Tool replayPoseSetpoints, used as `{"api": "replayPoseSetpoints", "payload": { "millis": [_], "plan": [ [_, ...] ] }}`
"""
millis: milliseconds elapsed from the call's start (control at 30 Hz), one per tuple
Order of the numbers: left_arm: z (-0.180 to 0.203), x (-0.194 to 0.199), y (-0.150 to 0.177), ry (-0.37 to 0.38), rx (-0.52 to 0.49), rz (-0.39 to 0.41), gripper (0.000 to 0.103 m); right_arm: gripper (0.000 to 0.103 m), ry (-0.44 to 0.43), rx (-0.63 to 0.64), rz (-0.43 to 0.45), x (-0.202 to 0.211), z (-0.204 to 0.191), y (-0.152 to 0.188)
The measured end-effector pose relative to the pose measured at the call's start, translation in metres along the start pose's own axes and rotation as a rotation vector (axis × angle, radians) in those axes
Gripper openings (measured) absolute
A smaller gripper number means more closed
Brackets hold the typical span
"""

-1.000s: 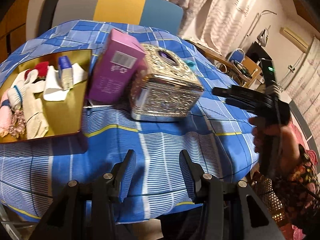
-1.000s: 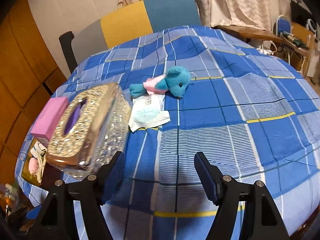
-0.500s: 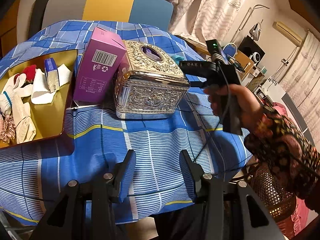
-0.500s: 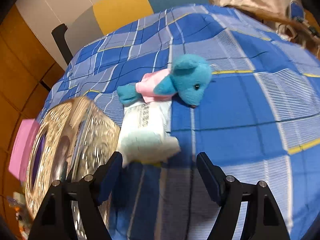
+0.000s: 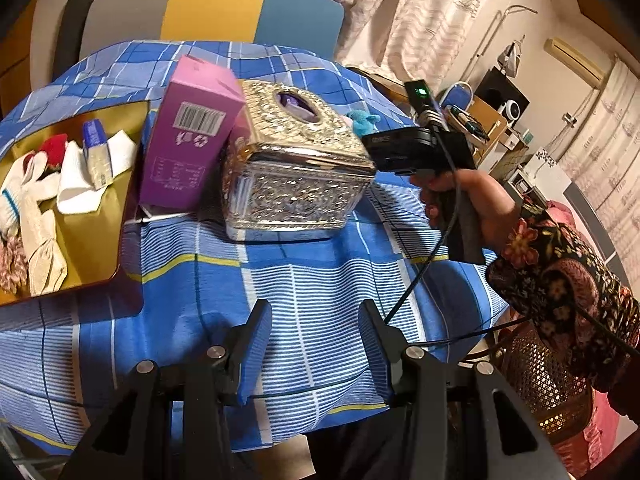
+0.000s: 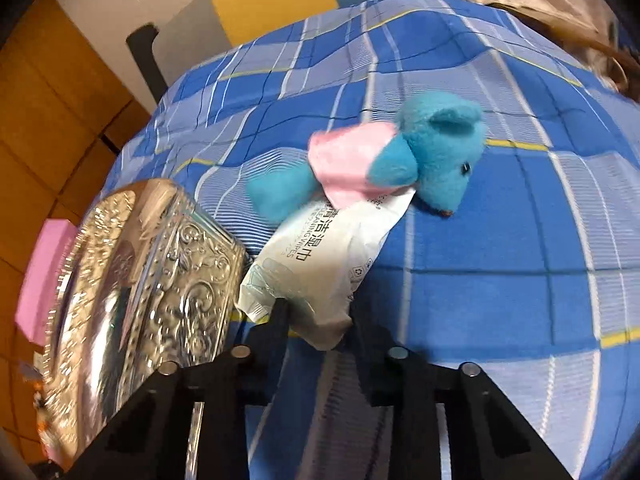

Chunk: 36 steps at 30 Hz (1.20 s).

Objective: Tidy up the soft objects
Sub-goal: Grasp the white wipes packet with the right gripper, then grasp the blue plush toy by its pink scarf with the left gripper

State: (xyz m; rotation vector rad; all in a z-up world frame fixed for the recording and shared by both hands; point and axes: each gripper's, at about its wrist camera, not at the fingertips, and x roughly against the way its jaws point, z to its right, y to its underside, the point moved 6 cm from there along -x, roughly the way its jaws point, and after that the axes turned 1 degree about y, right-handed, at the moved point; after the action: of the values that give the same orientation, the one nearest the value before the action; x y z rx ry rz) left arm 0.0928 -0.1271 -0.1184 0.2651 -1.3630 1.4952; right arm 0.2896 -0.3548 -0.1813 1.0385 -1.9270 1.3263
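Wipes pack (image 6: 320, 268), light, soft and crinkly, sits pinched at its near end by the right gripper (image 6: 316, 320); a mid-body grip would sag less.

Left wrist: near table edge, facing across, farther back.
Right wrist: close, angled down.
Shared: ornate silver box (image 5: 296, 160) (image 6: 136, 292).

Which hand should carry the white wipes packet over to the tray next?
The right. Its tool is already shut on the near end of the wipes packet, beside the shiny box. The left tool hangs open and empty over the tablecloth, nearer the tray but holding nothing.
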Motion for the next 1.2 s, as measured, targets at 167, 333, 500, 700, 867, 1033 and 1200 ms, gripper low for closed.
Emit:
{"api": "replayPoseSetpoints", "payload": {
  "millis": [167, 333, 500, 700, 867, 1033, 1200],
  "plan": [
    [0.012, -0.003, -0.011, 0.015, -0.029, 0.003, 0.045, 0.026, 0.024, -0.006, 0.012, 0.037, 0.032, 0.022],
    [0.027, -0.008, -0.031, 0.032, -0.053, 0.02, 0.045, 0.026, 0.103, -0.062, -0.004, 0.067, 0.081, 0.048],
    [0.049, -0.018, -0.06, 0.017, -0.096, 0.03, 0.045, 0.077, 0.212, -0.084, 0.087, 0.095, 0.098, 0.047],
    [0.078, -0.033, -0.11, -0.087, -0.182, 0.044, 0.045, 0.084, 0.29, -0.272, 0.089, 0.073, 0.1, 0.018],
    [0.091, -0.057, -0.145, -0.155, -0.224, 0.01, 0.046, 0.076, 0.385, -0.294, 0.025, 0.037, 0.103, 0.007],
    [0.092, -0.089, -0.171, -0.189, -0.236, -0.052, 0.054, 0.06, 0.338, -0.159, 0.01, 0.048, 0.105, 0.017],
    [0.094, -0.143, -0.194, -0.192, -0.207, -0.187, 0.064, 0.06, 0.233, -0.179, -0.009, 0.075, 0.123, 0.045]
  ]
}}
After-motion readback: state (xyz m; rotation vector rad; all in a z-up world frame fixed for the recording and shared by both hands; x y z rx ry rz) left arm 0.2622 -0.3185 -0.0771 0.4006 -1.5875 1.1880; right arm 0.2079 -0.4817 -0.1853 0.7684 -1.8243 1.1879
